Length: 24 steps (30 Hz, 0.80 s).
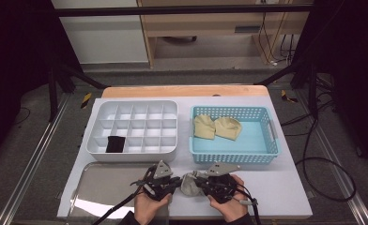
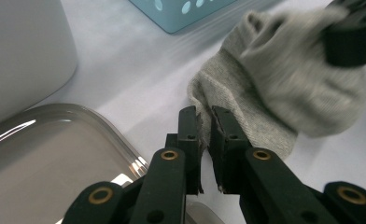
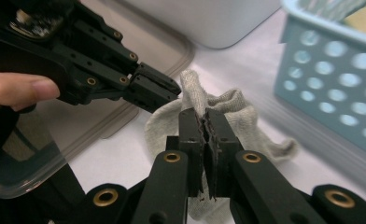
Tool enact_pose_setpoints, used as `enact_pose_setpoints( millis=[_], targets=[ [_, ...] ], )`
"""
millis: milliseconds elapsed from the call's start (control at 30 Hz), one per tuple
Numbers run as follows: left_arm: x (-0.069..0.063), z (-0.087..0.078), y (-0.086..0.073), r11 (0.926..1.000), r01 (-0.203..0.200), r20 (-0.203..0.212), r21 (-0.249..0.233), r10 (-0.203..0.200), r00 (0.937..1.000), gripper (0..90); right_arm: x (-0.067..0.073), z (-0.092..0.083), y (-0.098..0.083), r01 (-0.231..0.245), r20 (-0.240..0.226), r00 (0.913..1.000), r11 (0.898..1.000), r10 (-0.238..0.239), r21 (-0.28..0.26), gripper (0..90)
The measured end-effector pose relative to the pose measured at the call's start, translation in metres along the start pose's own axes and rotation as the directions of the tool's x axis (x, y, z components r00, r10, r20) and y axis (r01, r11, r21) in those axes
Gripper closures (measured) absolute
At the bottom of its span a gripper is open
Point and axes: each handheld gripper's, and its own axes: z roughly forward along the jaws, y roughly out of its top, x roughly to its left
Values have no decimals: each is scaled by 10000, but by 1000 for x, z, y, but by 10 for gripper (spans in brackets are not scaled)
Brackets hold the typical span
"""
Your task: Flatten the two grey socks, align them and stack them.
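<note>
Cloth sits between both grippers at the near edge of the table: a grey sock, bunched up on the white tabletop. My left gripper has its jaws drawn nearly together and pinches the sock's edge between them. My right gripper has its jaws clamped tight on a raised fold of the same sock, and in the right gripper view I see the left gripper's tips reaching in beside that fold. Just left of the sock lies a shiny metal tray. Farther back on the left stands a white divided organizer, with a dark rolled item in one compartment of its front row. Behind the sock to the right stands a light blue basket, holding two tan socks side by side at its far left end.
</note>
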Motion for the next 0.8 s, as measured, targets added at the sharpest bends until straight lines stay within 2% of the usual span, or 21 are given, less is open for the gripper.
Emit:
enact_pose_setpoints(
  millis=[200,367,600,667,733,800],
  targets=[
    [6,-12,0,9995,162,-135,-279,-166,9998,823,8,16,3,241,48,9997,9993,-242,291,864],
    [16,-26,-3,9973,440,-346,-588,-461,9983,821,11,25,3,251,48,9997,9990,-253,363,857],
    [24,-36,-5,9941,686,-490,-840,-729,9961,807,13,39,-3,262,-47,9997,9980,-260,571,821],
    [23,-36,-5,9935,711,-453,-893,-754,9961,797,12,38,-4,181,-260,9995,9990,-171,405,779],
    [22,-36,-5,9931,721,-379,-926,-758,9964,786,10,32,-5,134,-522,9985,9999,-133,11,745],
    [22,-35,-5,9929,750,-352,-923,-786,9963,778,8,24,-6,175,-573,9982,9995,-190,-267,709]
  ],
)
